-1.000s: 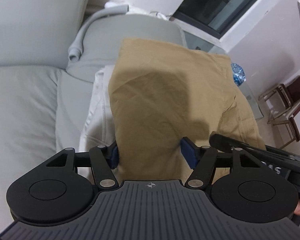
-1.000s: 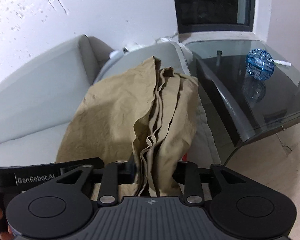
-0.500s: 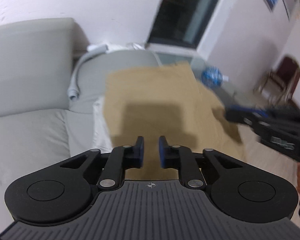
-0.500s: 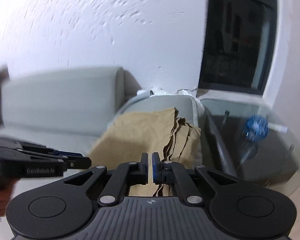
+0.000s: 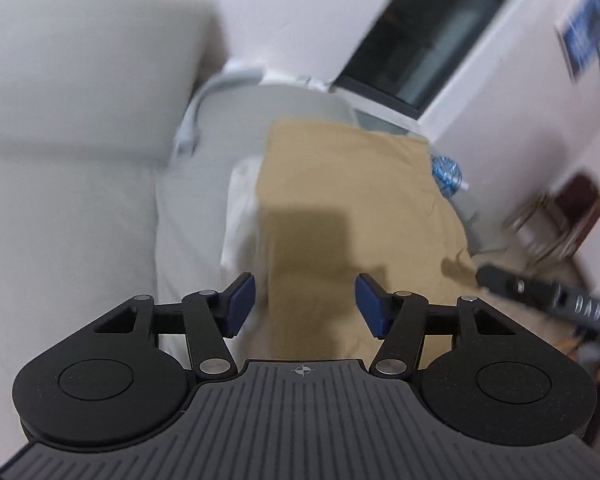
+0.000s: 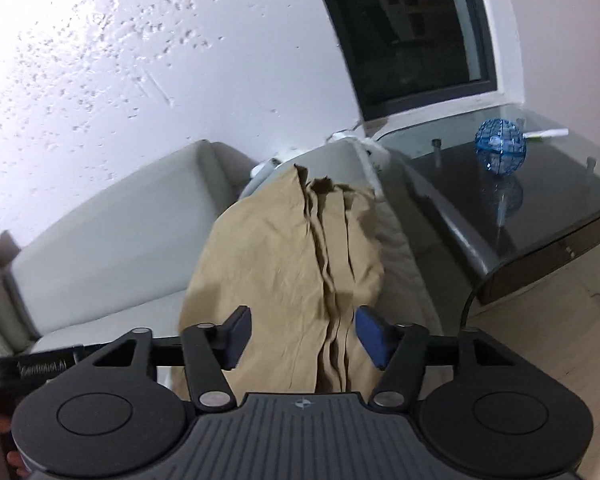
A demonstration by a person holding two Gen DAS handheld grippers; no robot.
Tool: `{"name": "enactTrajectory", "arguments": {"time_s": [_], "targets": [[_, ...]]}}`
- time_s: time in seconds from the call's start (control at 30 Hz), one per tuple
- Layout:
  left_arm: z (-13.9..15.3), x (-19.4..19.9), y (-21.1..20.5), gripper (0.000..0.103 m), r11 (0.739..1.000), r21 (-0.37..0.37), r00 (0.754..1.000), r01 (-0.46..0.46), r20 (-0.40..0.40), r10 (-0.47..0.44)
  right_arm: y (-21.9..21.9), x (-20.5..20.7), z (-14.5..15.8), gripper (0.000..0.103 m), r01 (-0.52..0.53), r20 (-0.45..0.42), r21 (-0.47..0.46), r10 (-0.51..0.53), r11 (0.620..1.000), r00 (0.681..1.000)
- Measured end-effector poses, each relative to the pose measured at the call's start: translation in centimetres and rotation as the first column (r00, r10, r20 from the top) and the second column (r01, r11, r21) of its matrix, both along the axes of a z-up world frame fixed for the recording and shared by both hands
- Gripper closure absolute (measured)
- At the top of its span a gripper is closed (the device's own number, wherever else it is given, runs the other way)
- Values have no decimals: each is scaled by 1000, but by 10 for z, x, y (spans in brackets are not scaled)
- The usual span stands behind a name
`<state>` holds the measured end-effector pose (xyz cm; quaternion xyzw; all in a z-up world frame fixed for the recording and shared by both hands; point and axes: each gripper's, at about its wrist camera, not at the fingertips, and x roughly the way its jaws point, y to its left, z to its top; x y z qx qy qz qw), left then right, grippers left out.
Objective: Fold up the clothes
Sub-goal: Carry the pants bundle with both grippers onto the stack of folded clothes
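Note:
A folded tan garment (image 5: 340, 208) lies on the grey sofa's armrest end, over a white cloth (image 5: 242, 216). In the right wrist view the tan garment (image 6: 284, 264) shows its stacked folded edges running down the middle. My left gripper (image 5: 305, 306) is open and empty, held above the garment's near edge. My right gripper (image 6: 302, 334) is open and empty, above the garment's near end. The right gripper's body shows at the right edge of the left wrist view (image 5: 548, 296).
A grey sofa (image 5: 60, 168) spreads to the left, with a grey hose (image 5: 192, 120) on its arm. A dark glass side table (image 6: 520, 216) with a blue wire ball (image 6: 500, 148) stands right of the sofa. A chair (image 5: 572, 216) stands by the wall.
Both grippers were shut half a second ago and have opened. Both have tilted back down toward the tan garment, which lies as before.

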<state>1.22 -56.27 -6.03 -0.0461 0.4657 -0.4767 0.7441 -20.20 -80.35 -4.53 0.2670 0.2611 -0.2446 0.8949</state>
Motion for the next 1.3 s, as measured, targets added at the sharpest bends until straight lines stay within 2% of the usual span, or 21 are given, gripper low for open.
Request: {"name": "enactTrajectory", "arguments": {"time_s": [0.03, 0.17, 0.27, 0.37, 0.47, 0.53, 0.63, 0.7, 0.77, 0.83, 0.97, 1.03, 1.07, 1.1, 1.13, 1.2, 1.23, 1.27, 1.3], "targets": [[-7, -2, 0, 49, 1000, 16, 1000, 2, -22, -2, 0, 0, -1, 41, 3, -18, -4, -3, 1000, 1000], [-22, -9, -16, 53, 998, 54, 1000, 28, -7, -27, 4, 3, -8, 42, 30, -66, -19, -31, 999, 997], [-35, -7, -35, 53, 993, 111, 999, 41, 16, -43, -1, 3, -18, 50, 41, -77, 18, -40, 999, 996], [-43, -3, -43, 62, 993, 108, 999, 43, -6, -43, 3, 5, -26, 53, 38, -99, 9, -37, 999, 994], [-46, -4, -54, 74, 988, 130, 996, 86, 16, -89, 4, 20, -35, 66, 28, -172, -28, -32, 999, 984], [-44, -4, -57, 86, 983, 151, 994, 102, 20, -107, 5, 24, -34, 79, 29, -201, -32, -35, 999, 979], [-26, -6, -61, 91, 973, 193, 989, 122, 61, -136, 9, 28, -16, 88, 65, -212, -9, -66, 998, 975], [-15, -5, -64, 93, 970, 207, 984, 128, 96, -150, 11, 26, -4, 90, 90, -174, 33, -83, 995, 981], [-2, -1, -61, 93, 970, 214, 981, 116, 129, -146, 11, 24, 6, 90, 113, -133, 95, -100, 989, 986], [3, 4, -56, 93, 974, 205, 984, 101, 126, -129, 10, 25, 10, 90, 122, -102, 154, -107, 980, 989], [-16, 11, -55, 90, 966, 244, 990, 81, 93, -106, 15, 37, -6, 89, 116, -155, 156, -92, 981, 984], [-26, 8, -55, 76, 960, 272, 990, 68, 99, -99, 16, 40, -20, 76, 126, -210, 140, -95, 982, 973], [-28, 6, -53, 72, 959, 278, 990, 58, 105, -91, 16, 39, -23, 68, 130, -222, 132, -98, 983, 970], [-26, 5, -48, 64, 963, 267, 991, 47, 109, -78, 17, 35, -23, 58, 136, -225, 123, -106, 983, 969], [-21, 6, -39, 61, 971, 237, 993, 24, 108, -51, 19, 29, -19, 57, 143, -215, 113, -117, 983, 970], [-11, 10, -15, 59, 990, 134, 996, -30, 85, 19, 27, 17, -4, 55, 139, -176, 52, -128, 989, 976], [-7, 11, -5, 62, 995, 82, 996, -54, 75, 47, 32, 11, 5, 54, 132, -152, 14, -128, 991, 980], [-4, 10, 1, 65, 997, 44, 995, -59, 77, 56, 40, 7, 13, 57, 99, -114, -36, -103, 994, 988], [-2, 6, 4, 76, 999, 12, 995, -48, 87, 46, 51, 5, 20, 73, 41, -74, -91, -47, 995, 996]]}}
